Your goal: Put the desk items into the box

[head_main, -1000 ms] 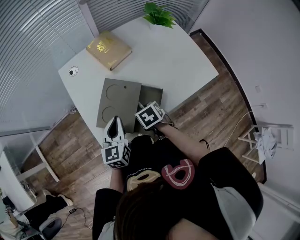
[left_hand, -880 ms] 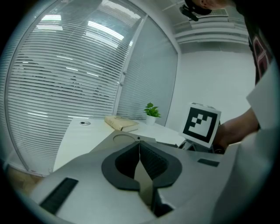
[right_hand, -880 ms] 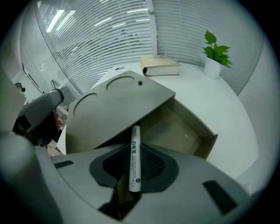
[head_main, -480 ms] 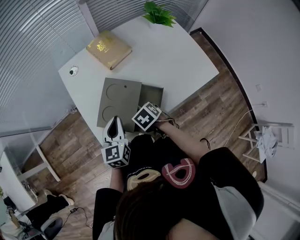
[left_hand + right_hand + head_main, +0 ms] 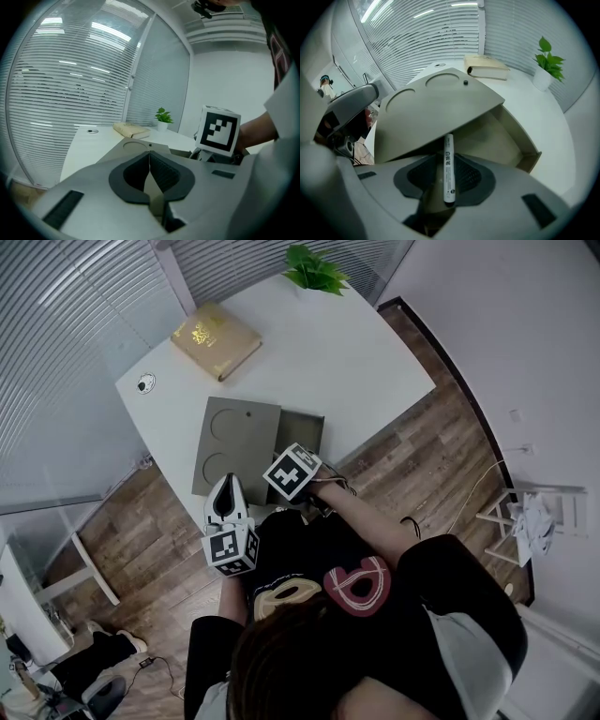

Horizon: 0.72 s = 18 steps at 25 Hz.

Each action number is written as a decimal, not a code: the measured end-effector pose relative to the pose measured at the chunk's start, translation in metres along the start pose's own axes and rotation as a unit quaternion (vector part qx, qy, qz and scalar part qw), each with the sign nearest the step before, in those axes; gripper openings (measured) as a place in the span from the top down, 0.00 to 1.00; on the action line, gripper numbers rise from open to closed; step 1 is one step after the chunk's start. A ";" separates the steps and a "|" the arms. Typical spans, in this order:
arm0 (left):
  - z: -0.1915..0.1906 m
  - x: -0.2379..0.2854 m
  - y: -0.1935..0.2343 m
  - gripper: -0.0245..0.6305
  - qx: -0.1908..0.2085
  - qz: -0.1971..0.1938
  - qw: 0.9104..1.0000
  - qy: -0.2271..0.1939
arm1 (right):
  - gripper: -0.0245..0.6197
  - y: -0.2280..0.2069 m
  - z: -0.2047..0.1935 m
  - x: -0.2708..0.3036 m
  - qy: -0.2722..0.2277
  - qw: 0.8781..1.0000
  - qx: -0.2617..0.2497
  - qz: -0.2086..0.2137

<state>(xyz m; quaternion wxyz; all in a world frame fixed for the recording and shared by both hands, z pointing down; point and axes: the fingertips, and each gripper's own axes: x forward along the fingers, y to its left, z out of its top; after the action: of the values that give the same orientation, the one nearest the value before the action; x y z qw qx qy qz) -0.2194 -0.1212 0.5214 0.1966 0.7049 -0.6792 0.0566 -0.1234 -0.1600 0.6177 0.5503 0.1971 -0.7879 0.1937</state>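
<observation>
— Pen of white plastic, slim, with dark print down its barrel [image 5: 448,168]: where is it?
— Lengthwise between the jaws of the right gripper [image 5: 446,158]. Its far end points under the raised lid of the grey-green cardboard box [image 5: 512,140]. Those jaws have just been opening. A gap shows on each side of the pen, so the pads do not pinch it.
— And the box?
— By the near left corner of the white rectangular desk [image 5: 361,357]. Its flat lid with two round impressions [image 5: 236,439] is tilted open on the tray's left side.
— The other tool?
— The left gripper [image 5: 149,158] is closed, pad against pad, with nothing in it. It is held at the desk's near edge, just beside the lid.
— What else is on the desk?
— A tan hardback book with gold lettering [image 5: 216,337] lies along the far edge. A leafy green plant in a white pot [image 5: 317,268] stands at the far right corner, and a small round disc [image 5: 145,382] sits by the far left corner.
</observation>
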 end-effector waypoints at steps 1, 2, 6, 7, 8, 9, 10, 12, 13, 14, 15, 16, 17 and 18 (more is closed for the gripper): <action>0.000 -0.001 -0.001 0.93 0.000 0.001 1.000 0.000 | 0.77 0.001 0.000 0.000 -0.001 1.000 0.000 0.003; 0.000 -0.001 -0.001 0.93 -0.001 0.002 1.000 -0.001 | 0.76 0.002 -0.001 -0.001 -0.002 1.000 0.000 0.007; 0.002 -0.005 -0.002 0.93 -0.007 0.009 1.000 -0.006 | 0.69 0.005 -0.005 -0.008 -0.015 1.000 0.012 0.024; 0.002 -0.006 -0.003 0.93 -0.009 0.010 1.000 -0.008 | 0.67 0.006 -0.002 -0.012 -0.028 0.999 0.011 0.028; 0.002 -0.007 -0.003 0.93 -0.010 0.011 1.000 -0.009 | 0.67 0.006 0.000 -0.017 -0.040 0.999 0.011 0.031; 0.002 -0.007 -0.004 0.93 -0.011 0.012 1.000 -0.011 | 0.67 0.006 0.001 -0.021 -0.051 0.998 0.013 0.034; 0.003 -0.007 -0.006 0.93 -0.011 0.011 1.000 -0.012 | 0.67 0.006 0.001 -0.026 -0.059 0.997 0.017 0.037; 0.003 -0.006 -0.009 0.93 -0.011 0.007 1.000 -0.013 | 0.67 0.004 -0.002 -0.034 -0.071 0.996 0.025 0.041; 0.004 -0.005 -0.012 0.93 -0.010 0.004 1.000 -0.014 | 0.67 0.003 -0.005 -0.038 -0.075 0.996 0.032 0.041; 0.004 -0.004 -0.015 0.93 -0.009 0.001 1.000 -0.014 | 0.66 0.001 -0.008 -0.042 -0.081 0.995 0.039 0.043; 0.005 -0.004 -0.020 0.93 -0.008 -0.002 1.000 -0.015 | 0.66 0.000 -0.010 -0.049 -0.090 0.994 0.047 0.046; 0.007 -0.004 -0.025 0.93 -0.006 -0.006 1.000 -0.016 | 0.66 -0.001 -0.012 -0.055 -0.102 0.992 0.055 0.049; 0.008 -0.004 -0.031 0.93 -0.004 -0.010 1.000 -0.017 | 0.66 -0.003 -0.014 -0.062 -0.117 0.990 0.065 0.053; 0.009 -0.003 -0.036 0.93 -0.001 -0.015 1.000 -0.019 | 0.66 -0.005 -0.015 -0.067 -0.134 0.986 0.077 0.057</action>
<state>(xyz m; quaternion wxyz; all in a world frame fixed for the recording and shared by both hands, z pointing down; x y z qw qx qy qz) -0.1863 -0.1214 0.5046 0.1853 0.7159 -0.6721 0.0392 -0.0878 -0.1495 0.5602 0.4114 0.2174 -0.8471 0.2567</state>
